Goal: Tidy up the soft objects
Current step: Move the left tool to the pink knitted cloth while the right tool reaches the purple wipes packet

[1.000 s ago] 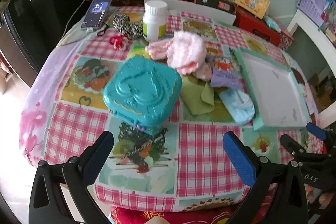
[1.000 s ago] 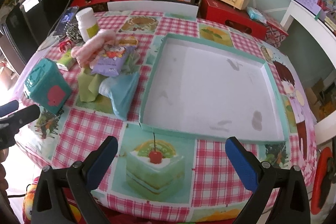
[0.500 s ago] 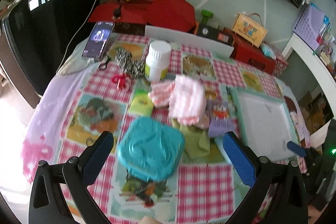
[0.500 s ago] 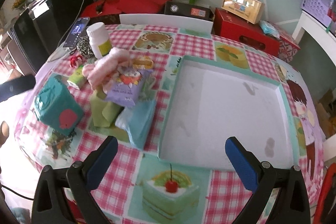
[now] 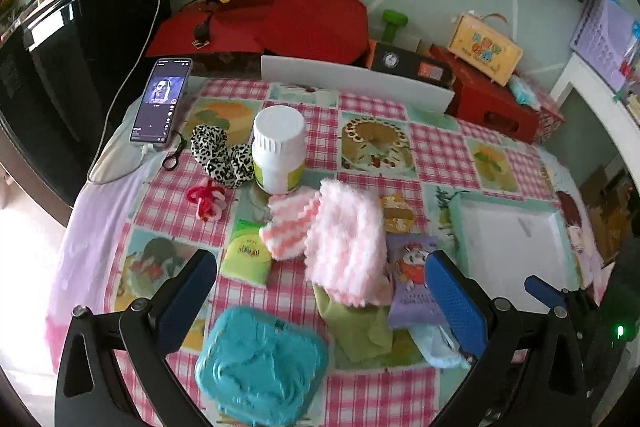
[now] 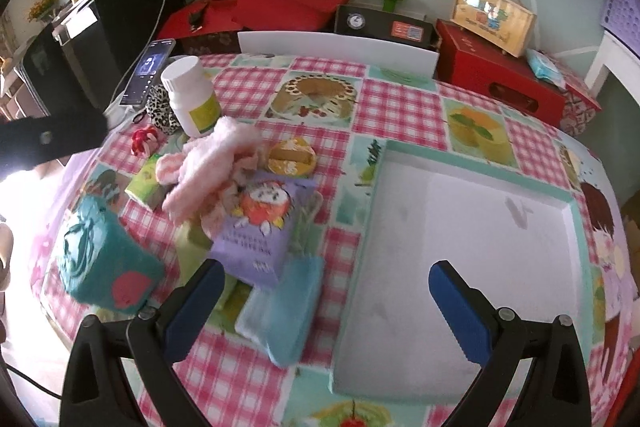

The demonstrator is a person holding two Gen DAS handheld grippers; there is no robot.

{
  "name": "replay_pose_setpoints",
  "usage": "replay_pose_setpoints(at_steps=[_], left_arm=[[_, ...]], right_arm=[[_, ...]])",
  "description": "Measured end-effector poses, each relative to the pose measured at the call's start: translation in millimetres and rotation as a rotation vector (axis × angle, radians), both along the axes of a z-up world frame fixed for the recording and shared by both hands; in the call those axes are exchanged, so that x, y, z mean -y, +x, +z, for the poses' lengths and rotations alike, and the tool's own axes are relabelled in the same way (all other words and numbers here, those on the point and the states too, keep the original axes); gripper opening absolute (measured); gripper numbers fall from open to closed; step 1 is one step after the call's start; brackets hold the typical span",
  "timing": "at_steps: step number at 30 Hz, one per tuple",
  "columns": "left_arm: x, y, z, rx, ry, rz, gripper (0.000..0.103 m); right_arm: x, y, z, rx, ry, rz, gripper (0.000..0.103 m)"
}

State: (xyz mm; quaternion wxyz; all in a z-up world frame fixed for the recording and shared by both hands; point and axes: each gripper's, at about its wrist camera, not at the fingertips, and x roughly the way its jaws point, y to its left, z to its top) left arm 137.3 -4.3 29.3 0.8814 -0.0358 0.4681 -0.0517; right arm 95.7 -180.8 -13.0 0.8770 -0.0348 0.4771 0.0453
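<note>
Grippers, left (image 5: 320, 291) and right (image 6: 326, 291), both spread, empty; tray (image 6: 480, 227) bare beside crowded pink cloth (image 5: 344, 243).

The tray (image 6: 496, 227) lies bare and open; left of it, a cloth pile (image 6: 224, 163) (with a bottle (image 6: 192, 95) behind) crowds the table (image 6: 400, 107).

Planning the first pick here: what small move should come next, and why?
Probably ease the open left gripper down onto the pink fluffy cloth; it tops the pile straight ahead, and the tray beside it holds nothing.
</note>
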Motion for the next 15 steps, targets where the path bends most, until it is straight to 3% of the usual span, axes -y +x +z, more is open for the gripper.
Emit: replay_pose_setpoints(at_steps=[15], left_arm=[[8.6,42.2,-39.1,-0.146,0.025,0.043,0.103]], right_arm=[[-30.6,38.8,-35.2,-0.042,0.02,0.053,0.103]])
